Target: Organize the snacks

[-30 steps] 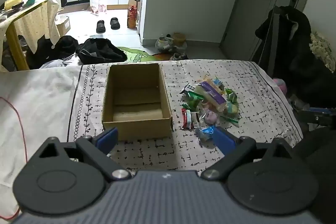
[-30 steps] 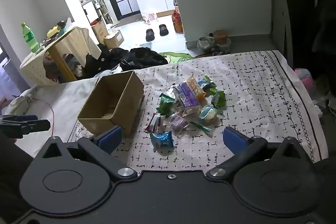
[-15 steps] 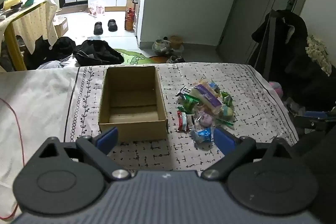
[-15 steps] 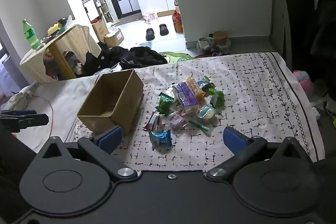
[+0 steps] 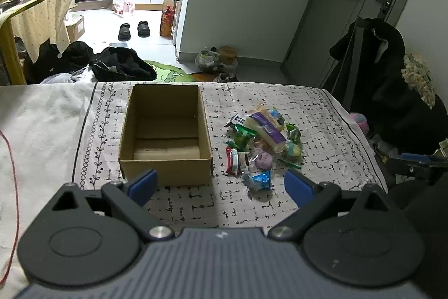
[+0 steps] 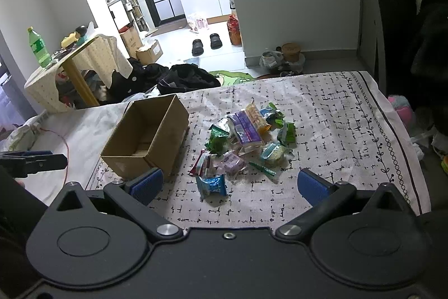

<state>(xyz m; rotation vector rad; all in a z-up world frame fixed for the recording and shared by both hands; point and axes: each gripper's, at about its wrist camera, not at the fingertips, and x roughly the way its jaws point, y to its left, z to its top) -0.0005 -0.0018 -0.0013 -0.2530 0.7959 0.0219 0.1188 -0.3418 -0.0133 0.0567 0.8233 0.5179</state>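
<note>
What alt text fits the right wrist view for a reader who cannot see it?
An open right gripper hovers over a patterned cloth, facing a pile of wrapped snacks beside an open cardboard box. A blue packet lies nearest.

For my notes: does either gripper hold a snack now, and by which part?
Nothing is held. The left gripper and right gripper are both open, empty.

Cardboard box (image 5: pixel 165 131): open-topped, nothing inside, on patterned cloth (image 5: pixel 322 136). Snack pile (image 5: pixel 263 142): wrapped packets just right of box. Blue packet (image 5: pixel 259 180): nearest the left claw (image 5: pixel 219 184), whose blue pads are spread wide, holding nothing.
</note>
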